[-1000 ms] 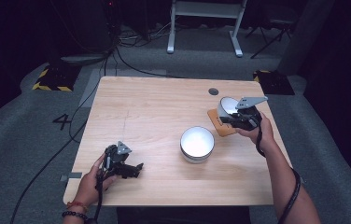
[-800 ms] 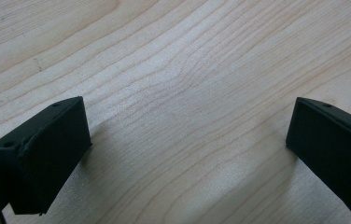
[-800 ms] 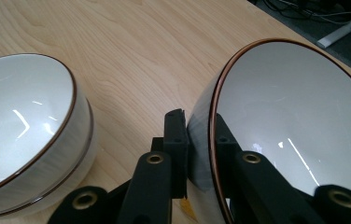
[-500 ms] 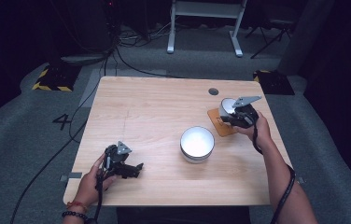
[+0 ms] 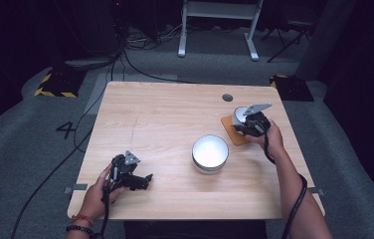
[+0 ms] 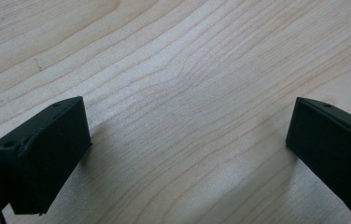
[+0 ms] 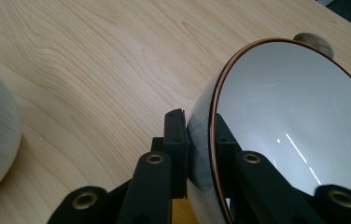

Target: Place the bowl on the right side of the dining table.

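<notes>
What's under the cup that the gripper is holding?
An orange-brown mat lies under the cup, on the table. Cup and right gripper cover most of the mat, so whether the cup touches it can't be seen.

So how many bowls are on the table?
2. One white bowl stands near the middle of the table. The other bowl is at the right side, over an orange mat, its rim pinched by the right gripper. None looks hidden.

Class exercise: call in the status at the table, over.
Right gripper clamped on grey bowl's rim, above the brown mat. Left gripper open, on bare table. White bowl nearby, apart.
</notes>
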`<state>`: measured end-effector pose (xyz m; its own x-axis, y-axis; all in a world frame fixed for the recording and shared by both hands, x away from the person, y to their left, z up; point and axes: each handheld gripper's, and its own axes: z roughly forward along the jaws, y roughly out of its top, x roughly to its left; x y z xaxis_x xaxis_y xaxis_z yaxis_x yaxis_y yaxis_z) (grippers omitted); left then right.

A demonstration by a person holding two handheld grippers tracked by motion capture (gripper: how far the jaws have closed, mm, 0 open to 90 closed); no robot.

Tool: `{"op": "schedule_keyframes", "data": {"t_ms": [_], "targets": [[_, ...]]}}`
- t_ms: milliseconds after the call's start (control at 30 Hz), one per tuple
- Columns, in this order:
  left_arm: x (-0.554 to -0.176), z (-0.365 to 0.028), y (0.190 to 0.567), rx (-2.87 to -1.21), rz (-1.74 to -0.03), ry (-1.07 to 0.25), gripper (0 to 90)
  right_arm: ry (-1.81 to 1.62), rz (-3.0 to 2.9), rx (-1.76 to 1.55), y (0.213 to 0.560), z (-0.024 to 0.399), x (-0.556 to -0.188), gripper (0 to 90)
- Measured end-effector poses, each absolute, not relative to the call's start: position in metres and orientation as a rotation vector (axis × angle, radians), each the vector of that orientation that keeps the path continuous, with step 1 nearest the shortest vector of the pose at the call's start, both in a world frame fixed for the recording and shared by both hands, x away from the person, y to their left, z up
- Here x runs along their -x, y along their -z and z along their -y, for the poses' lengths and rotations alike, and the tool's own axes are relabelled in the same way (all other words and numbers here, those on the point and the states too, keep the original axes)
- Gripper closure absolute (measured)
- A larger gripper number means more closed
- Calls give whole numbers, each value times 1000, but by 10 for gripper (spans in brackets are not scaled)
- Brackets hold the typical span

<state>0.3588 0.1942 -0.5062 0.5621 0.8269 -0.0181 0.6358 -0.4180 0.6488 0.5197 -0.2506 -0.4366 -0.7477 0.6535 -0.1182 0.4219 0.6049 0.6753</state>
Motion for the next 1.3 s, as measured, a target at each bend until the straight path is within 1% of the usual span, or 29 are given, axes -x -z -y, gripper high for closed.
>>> {"op": "schedule_keyframes", "data": {"t_ms": [333,833,1133,1233,1300], "targets": [[-359,-194,506,-2189,-1167,-406,0,-884,-2476,-875,446,253,-525,815],[-359,-194,506,-2187,-1168,-410,0,-837,-2505,-868,459,252,-522,823],[-359,-194,506,-2187,-1168,-410,0,-913,-2501,-919,463,256,-523,782],[-359,-194,506,-2187,-1168,-409,0,-933,-2503,-913,463,258,-524,781],[-359,-194,506,-2187,-1168,-411,0,-945,-2499,-926,462,260,-524,757]]}}
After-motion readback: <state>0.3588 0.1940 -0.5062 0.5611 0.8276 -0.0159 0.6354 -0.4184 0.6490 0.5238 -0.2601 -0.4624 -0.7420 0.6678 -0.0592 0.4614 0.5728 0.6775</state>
